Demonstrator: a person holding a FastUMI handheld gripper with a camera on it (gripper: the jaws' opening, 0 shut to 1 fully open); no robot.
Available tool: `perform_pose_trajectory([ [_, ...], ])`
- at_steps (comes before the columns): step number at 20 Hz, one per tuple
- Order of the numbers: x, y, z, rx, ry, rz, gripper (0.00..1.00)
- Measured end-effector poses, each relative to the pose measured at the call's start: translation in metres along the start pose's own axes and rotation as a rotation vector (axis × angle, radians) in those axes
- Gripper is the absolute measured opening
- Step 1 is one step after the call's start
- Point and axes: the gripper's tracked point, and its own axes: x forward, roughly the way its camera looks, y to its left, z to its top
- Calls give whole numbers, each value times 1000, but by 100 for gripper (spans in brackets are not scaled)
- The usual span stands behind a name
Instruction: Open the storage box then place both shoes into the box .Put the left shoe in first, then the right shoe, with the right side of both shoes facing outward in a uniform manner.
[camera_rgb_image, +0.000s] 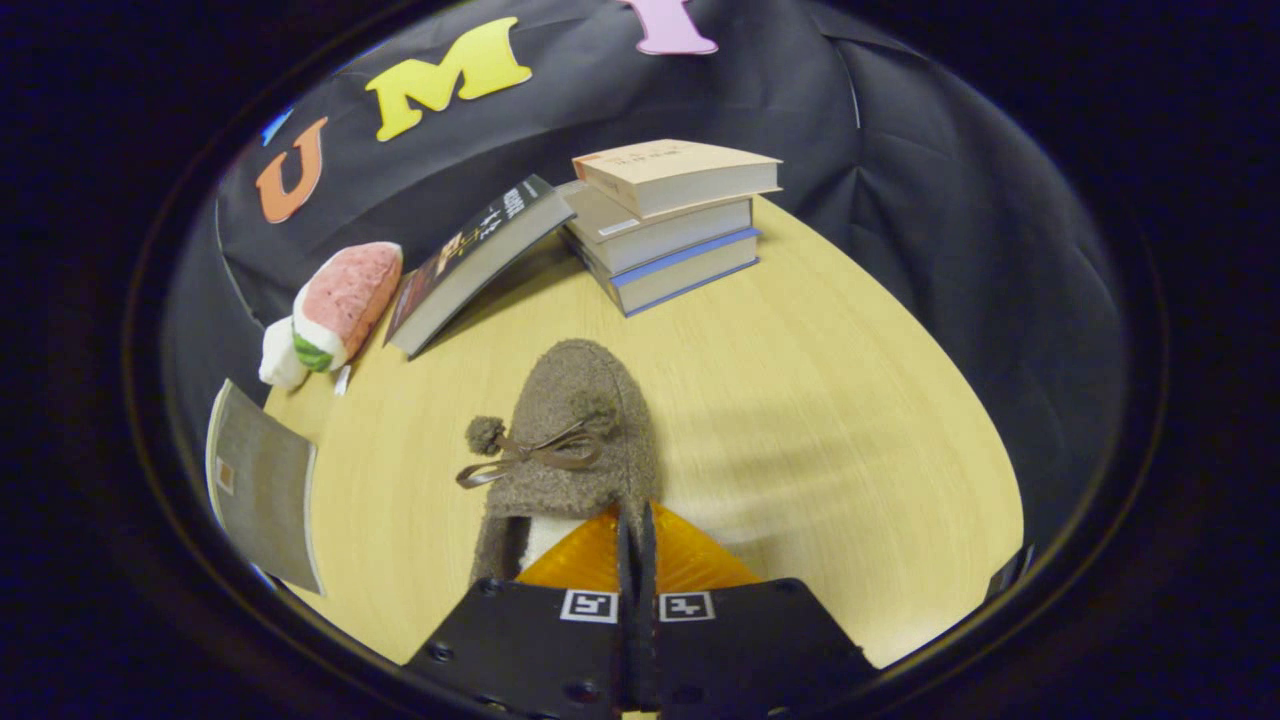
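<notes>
The gripper (636, 520) has its two fingers (690, 565) drawn close, with a thin dark slit left between them; they appear to pinch the right-hand edge of the collar of a fuzzy brown shoe (565, 440), though the wall of the shoe between the pads is too narrow to make out clearly; the shoe points away from the fingers, toe toward the far side of the table (850, 400), with a pale lining showing at its opening just beside the left finger; a thin brown bow (540, 455) with a small pompom (485, 434) lies across its upper; whether the shoe rests on the wooden top or hangs slightly above it cannot be told; beyond the toe stands a stack of three books (665, 225), the top one turned askew on the others; a dark-covered book (475, 262) leans tilted against the left of that stack; further left, near the table's edge, lies a plush toy (335, 310), pink and white with a green stripe; nearer the fingers on that same side a grey booklet (262, 485) lies flat and overhangs the table's rim
</notes>
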Motion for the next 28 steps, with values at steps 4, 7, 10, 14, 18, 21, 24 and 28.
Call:
perform_pose_trajectory([
  [4, -16, 12, 1, 69, 12, 29, 1],
  [7, -40, 29, 0, 107, 5, 52, 1],
  [10, -70, 53, -2, 134, -7, 76, 1],
  [14, -116, 104, 5, 127, -44, 106, 0],
  [18, -159, 174, 24, 118, -110, 154, 0],
  [21, -178, 221, 32, 111, -148, 163, 0],
  [24, -189, 270, 33, 83, -172, 168, 0],
  [28, -205, 329, 25, 35, -184, 174, 0],
])
